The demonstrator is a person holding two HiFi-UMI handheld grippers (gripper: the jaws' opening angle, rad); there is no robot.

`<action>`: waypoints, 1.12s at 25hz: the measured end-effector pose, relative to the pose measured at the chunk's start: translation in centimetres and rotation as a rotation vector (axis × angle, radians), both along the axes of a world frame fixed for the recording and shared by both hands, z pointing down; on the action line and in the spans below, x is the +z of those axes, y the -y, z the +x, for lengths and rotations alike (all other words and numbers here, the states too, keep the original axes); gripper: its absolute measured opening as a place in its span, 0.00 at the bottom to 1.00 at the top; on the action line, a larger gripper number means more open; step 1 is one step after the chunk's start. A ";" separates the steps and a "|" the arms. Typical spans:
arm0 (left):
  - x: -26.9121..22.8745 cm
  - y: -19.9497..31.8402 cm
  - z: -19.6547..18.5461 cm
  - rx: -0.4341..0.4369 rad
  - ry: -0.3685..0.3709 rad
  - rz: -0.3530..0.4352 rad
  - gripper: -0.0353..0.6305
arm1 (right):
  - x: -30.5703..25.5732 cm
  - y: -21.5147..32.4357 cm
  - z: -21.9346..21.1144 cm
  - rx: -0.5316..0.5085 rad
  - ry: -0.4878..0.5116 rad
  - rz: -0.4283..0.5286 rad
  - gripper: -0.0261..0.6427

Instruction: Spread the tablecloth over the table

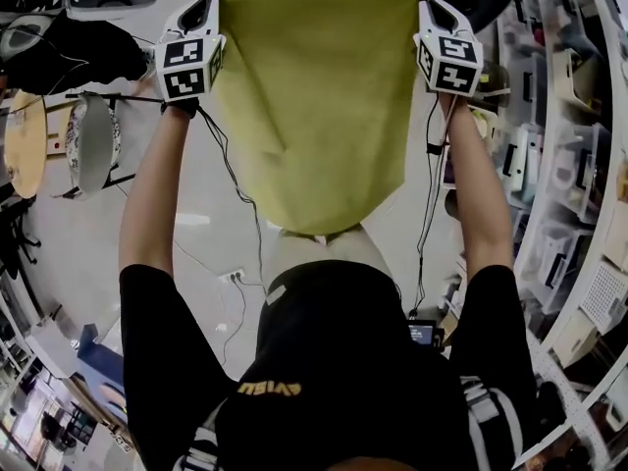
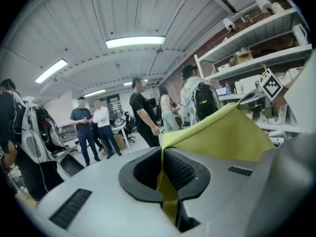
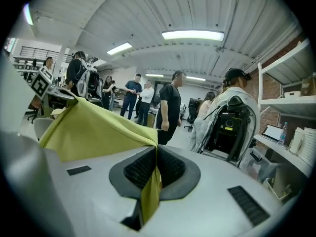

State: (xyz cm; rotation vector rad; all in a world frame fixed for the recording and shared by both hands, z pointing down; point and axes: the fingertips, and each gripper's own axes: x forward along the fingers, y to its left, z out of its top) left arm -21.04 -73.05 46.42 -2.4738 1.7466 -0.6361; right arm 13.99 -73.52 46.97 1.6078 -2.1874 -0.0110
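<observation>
- Tablecloth (image 1: 314, 96), yellow-green, is in the air, pinched at its two upper corners and hanging between my grippers. Top edge runs almost straight from one gripper to the other; side edges and the rounded lower edge hang free, touching nothing.
- Left gripper (image 1: 210, 6): jaws closed tight on the left corner, a strip of cloth squeezed between the pads.
- Right gripper (image 1: 425, 10): same, jaws clamped on the right corner.
- Both arms are stretched out ahead, roughly parallel, forearms bare, black sleeves at the near end. A cable (image 1: 231, 165) trails down from each gripper.
- Under the cloth I see pale open floor (image 1: 186, 253).
- Shelving (image 1: 574, 165) crowds the right side, close to the right arm; a round-backed chair (image 1: 90, 143) stands at left.
- Far in the room a group of people (image 2: 91, 127) stands under ceiling strip lights (image 2: 134, 42).
</observation>
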 end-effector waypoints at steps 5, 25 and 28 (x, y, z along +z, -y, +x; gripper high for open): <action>3.9 4.9 -0.7 0.004 0.080 -0.060 0.09 | 3.4 3.5 -1.0 -0.005 -0.060 -0.040 0.05; 27.0 1.0 -4.0 0.026 0.239 -0.427 0.64 | 25.2 1.9 -6.5 -0.129 -0.260 -0.445 0.61; 30.1 -5.7 -4.2 0.075 0.202 -0.495 0.64 | 26.8 -3.5 -7.3 -0.171 -0.212 -0.491 0.61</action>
